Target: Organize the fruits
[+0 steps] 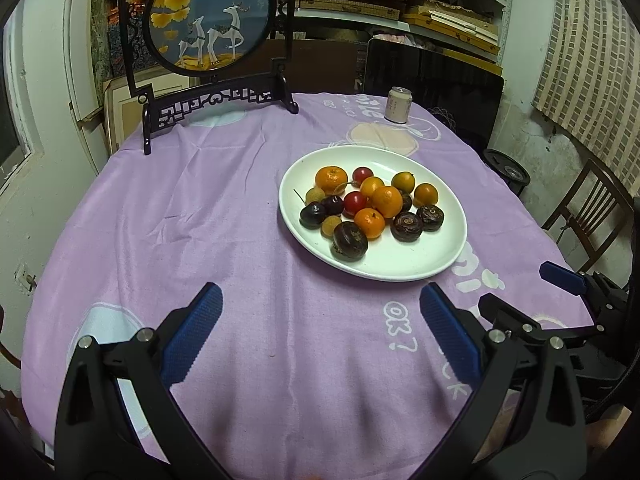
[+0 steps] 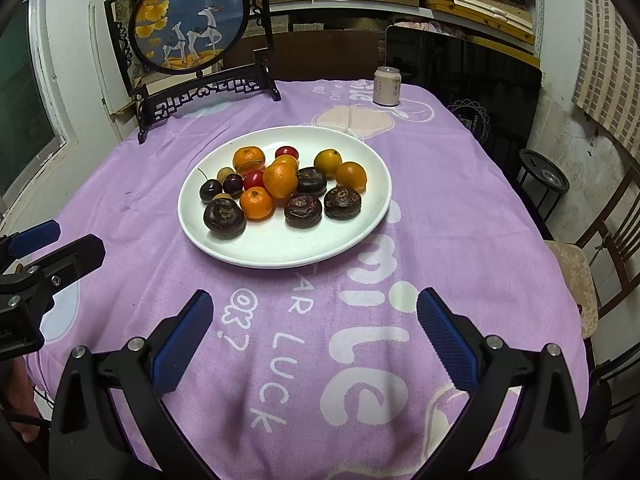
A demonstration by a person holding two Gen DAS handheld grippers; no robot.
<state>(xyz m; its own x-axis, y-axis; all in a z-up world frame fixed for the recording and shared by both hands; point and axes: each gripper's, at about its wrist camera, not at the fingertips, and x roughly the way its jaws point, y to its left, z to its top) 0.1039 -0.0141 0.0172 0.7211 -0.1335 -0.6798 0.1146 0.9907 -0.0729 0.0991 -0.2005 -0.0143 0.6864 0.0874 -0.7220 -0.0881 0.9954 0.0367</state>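
Note:
A white oval plate (image 1: 400, 264) (image 2: 280, 248) on the purple tablecloth holds a mixed pile of fruit: several orange tangerines (image 1: 386, 201) (image 2: 280, 180), dark brown water chestnuts (image 1: 350, 241) (image 2: 224, 216), red cherry tomatoes (image 1: 355, 202) (image 2: 254, 179), dark cherries (image 1: 313, 216) (image 2: 210, 191) and small yellow-brown longans (image 1: 331, 226). My left gripper (image 1: 320, 304) is open and empty, near the front of the table, left of and before the plate. My right gripper (image 2: 314, 312) is open and empty, before the plate. Each gripper shows at the edge of the other's view.
A drink can (image 1: 398, 105) (image 2: 387, 86) stands at the back of the table. A round deer painting on a black carved stand (image 1: 208, 16) (image 2: 188, 20) stands at the back left. A wooden chair (image 2: 592, 272) is at the right. Shelves with boxes fill the back wall.

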